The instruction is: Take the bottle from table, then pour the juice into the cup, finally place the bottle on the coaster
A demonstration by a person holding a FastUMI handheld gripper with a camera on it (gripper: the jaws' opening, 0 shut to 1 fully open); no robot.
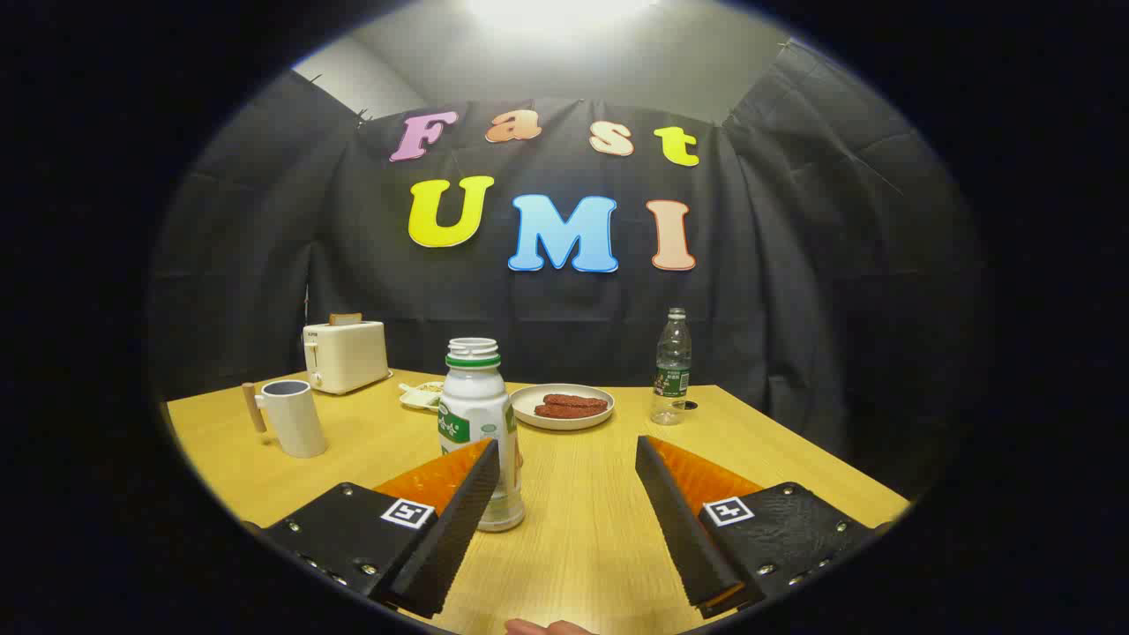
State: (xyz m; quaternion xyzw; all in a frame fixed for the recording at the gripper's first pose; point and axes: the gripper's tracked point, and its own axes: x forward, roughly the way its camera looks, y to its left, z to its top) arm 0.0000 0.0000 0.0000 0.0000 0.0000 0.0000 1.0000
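Note:
A white juice bottle (474, 406) with a green neck band and no cap stands upright on the wooden table (582, 529). It is just beyond my left finger (459, 511), whose tip hides part of its lower side. My gripper (566, 445) is open, and nothing lies between the fingers; the bottle sits left of the gap. A white cup (295, 419) with a wooden handle stands further left, apart from the bottle. A small dark spot (691, 406) lies on the table beside the clear bottle; I cannot tell what it is.
A cream toaster (344, 354) stands at the back left. A small dish (422, 395) and a plate of sausages (564, 406) lie behind the juice bottle. A clear water bottle (672, 366) stands at the back right. A hand's edge (547, 627) shows below the fingers.

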